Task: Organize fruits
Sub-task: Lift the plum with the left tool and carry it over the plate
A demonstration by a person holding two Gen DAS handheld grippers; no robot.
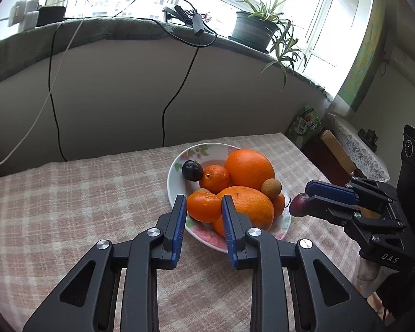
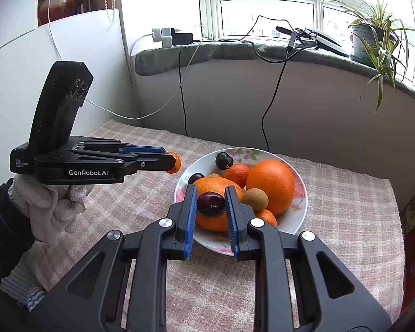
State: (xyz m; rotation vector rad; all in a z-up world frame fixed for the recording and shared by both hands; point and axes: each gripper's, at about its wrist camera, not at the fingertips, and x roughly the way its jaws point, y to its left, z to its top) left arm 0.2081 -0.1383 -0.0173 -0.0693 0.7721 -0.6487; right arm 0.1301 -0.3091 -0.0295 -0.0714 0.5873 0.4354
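A white floral plate (image 1: 175, 163) (image 2: 301, 193) on the checked cloth holds two large oranges (image 1: 249, 168), a tangerine (image 1: 214, 179), a dark plum (image 1: 192, 170) and a brown longan (image 1: 271, 188). My left gripper (image 1: 203, 199) (image 2: 169, 158) is shut on a small tangerine (image 1: 203, 208) (image 2: 175, 163), held in the air just left of the plate. My right gripper (image 2: 210, 196) (image 1: 307, 195) is shut on a dark red plum (image 2: 210, 204) (image 1: 296, 207), held above the plate's near right rim.
A gloved hand (image 2: 49, 202) grips the left tool. Behind the table runs a curved wall with hanging cables (image 1: 177, 94). The windowsill carries a potted plant (image 1: 253, 29) and chargers (image 2: 170, 36). Boxes and a lace-covered stand (image 1: 357, 146) sit to the right of the table.
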